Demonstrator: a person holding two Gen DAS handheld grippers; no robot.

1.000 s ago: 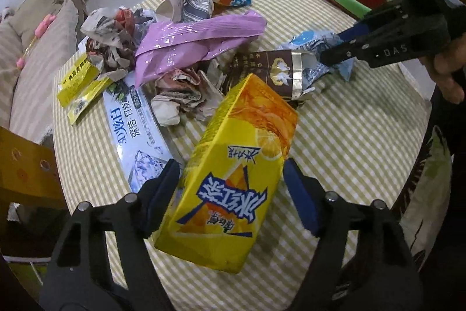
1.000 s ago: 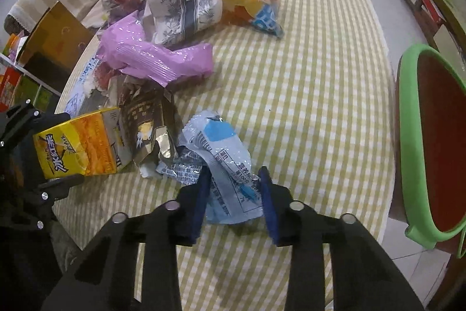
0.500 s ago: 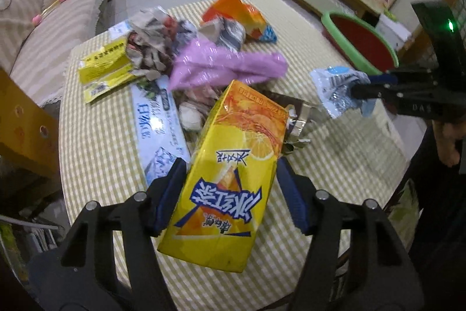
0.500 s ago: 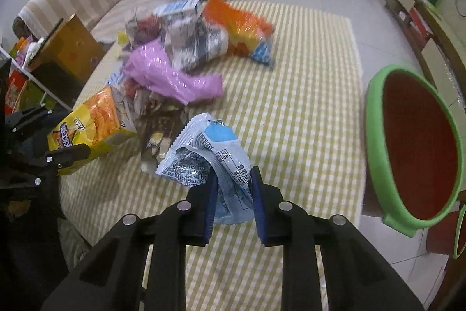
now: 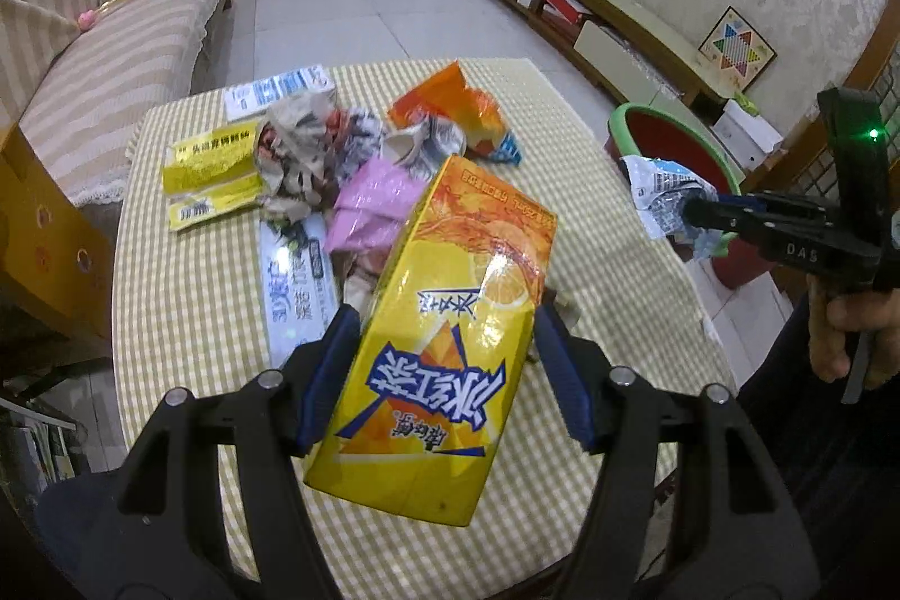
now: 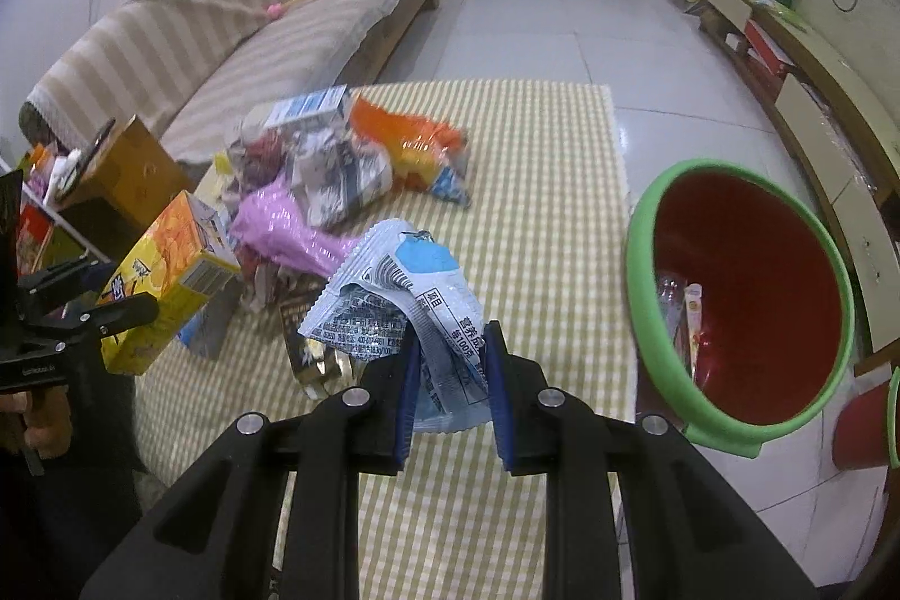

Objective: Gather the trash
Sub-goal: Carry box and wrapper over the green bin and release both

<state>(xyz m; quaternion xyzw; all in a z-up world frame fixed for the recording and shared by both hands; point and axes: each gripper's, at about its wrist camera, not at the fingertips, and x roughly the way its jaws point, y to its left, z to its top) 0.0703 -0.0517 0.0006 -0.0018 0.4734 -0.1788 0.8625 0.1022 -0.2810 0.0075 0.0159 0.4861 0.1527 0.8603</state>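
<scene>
My left gripper (image 5: 444, 330) is shut on a yellow-orange drink carton (image 5: 450, 335), held clear above the checked table (image 5: 191, 319). From the right wrist view the same carton (image 6: 169, 279) shows at the left, in the other gripper. My right gripper (image 6: 450, 347) is shut on a crumpled blue-and-white wrapper (image 6: 405, 302), lifted off the table. In the left wrist view that wrapper (image 5: 658, 195) hangs near the bin. A red bin with a green rim (image 6: 748, 296) stands beside the table at the right, with some trash in its bottom.
A trash pile remains on the table: a pink bag (image 5: 377, 201), an orange snack bag (image 5: 455, 111), crumpled newspaper (image 5: 304, 156), a yellow packet (image 5: 208, 172), a long white-blue box (image 5: 292, 285). A striped sofa (image 6: 225, 32) lies behind; a low cabinet (image 5: 619, 32) lines the right wall.
Both grippers have risen from the table with their loads. The left jaws closed onto the carton and rolled it; the right jaws tightened on the wrapper and lifted it toward the bin side.
</scene>
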